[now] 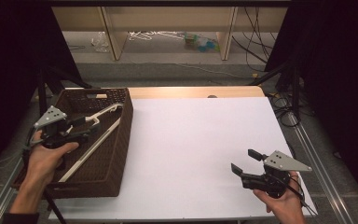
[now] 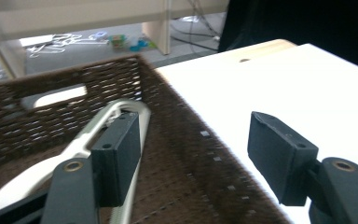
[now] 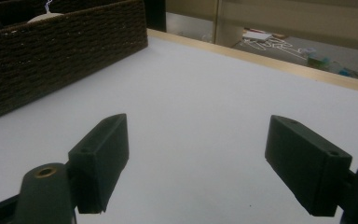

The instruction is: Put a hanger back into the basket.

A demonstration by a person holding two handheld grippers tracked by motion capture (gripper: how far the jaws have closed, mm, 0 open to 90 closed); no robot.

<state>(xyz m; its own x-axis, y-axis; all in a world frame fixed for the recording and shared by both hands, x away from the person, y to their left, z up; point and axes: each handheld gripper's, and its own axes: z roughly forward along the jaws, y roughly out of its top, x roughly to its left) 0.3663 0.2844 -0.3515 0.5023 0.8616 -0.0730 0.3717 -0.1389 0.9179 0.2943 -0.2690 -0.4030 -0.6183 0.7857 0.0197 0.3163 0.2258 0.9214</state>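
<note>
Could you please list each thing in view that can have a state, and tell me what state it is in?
Left tongs: open, over the basket, nothing between the jaws.
Right tongs: open, empty, above the white table top.
White hanger: lying in the basket, free of both tongs.
Wicker basket: upright on the table's left side, holding the hanger.

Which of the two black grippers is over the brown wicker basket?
The left gripper, open above the brown wicker basket and its white hanger; the right gripper hovers over the bare white tabletop.
</note>
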